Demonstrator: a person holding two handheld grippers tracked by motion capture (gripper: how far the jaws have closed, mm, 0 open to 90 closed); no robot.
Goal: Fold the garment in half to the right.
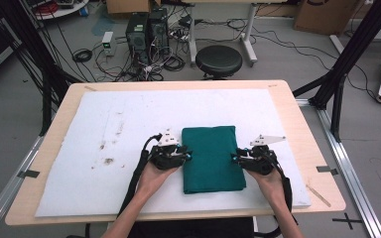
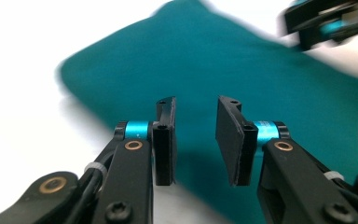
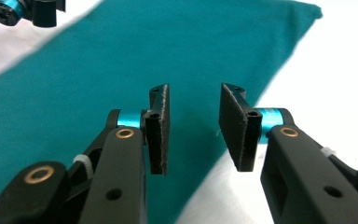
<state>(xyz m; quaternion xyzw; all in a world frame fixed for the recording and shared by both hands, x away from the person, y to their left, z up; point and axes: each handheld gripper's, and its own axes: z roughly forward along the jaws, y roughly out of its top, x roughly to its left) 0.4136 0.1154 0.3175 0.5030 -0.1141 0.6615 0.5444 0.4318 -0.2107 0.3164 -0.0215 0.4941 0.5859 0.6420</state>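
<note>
- Teal cloth (image 1: 212, 158), folded into a neat rectangle, lying flat on the white mat (image 1: 104, 139) that covers the wooden table (image 1: 59, 119); placed near the front-middle of the mat.
- Left gripper (image 1: 188, 154) held in the person's left hand (image 1: 155, 177), at the cloth's left edge about halfway along it, jaws pointing inward toward the fabric.
- Right gripper (image 1: 234, 157) held in the right hand (image 1: 269, 179), at the cloth's right edge, directly opposite and facing the other.
- Seen from the left gripper view: left gripper (image 2: 195, 140) with jaws parted, a clear gap between the black pads, nothing between them; teal cloth (image 2: 223, 65) spread below and ahead, the other gripper (image 2: 328, 23) blurred at upper right.
- Seen from the right gripper view: right gripper (image 3: 193, 128) likewise released, jaws apart and empty, poised over the cloth's (image 3: 135, 56) edge where teal meets white mat (image 3: 335, 79); tip of the opposite gripper (image 3: 23, 11) at upper left.
- Brownish stains (image 1: 108, 161) on the mat's left half, well apart from the cloth.
- Beyond the table: black round stool (image 1: 219, 60), computer towers (image 1: 146, 32), loose cables on the floor.
</note>
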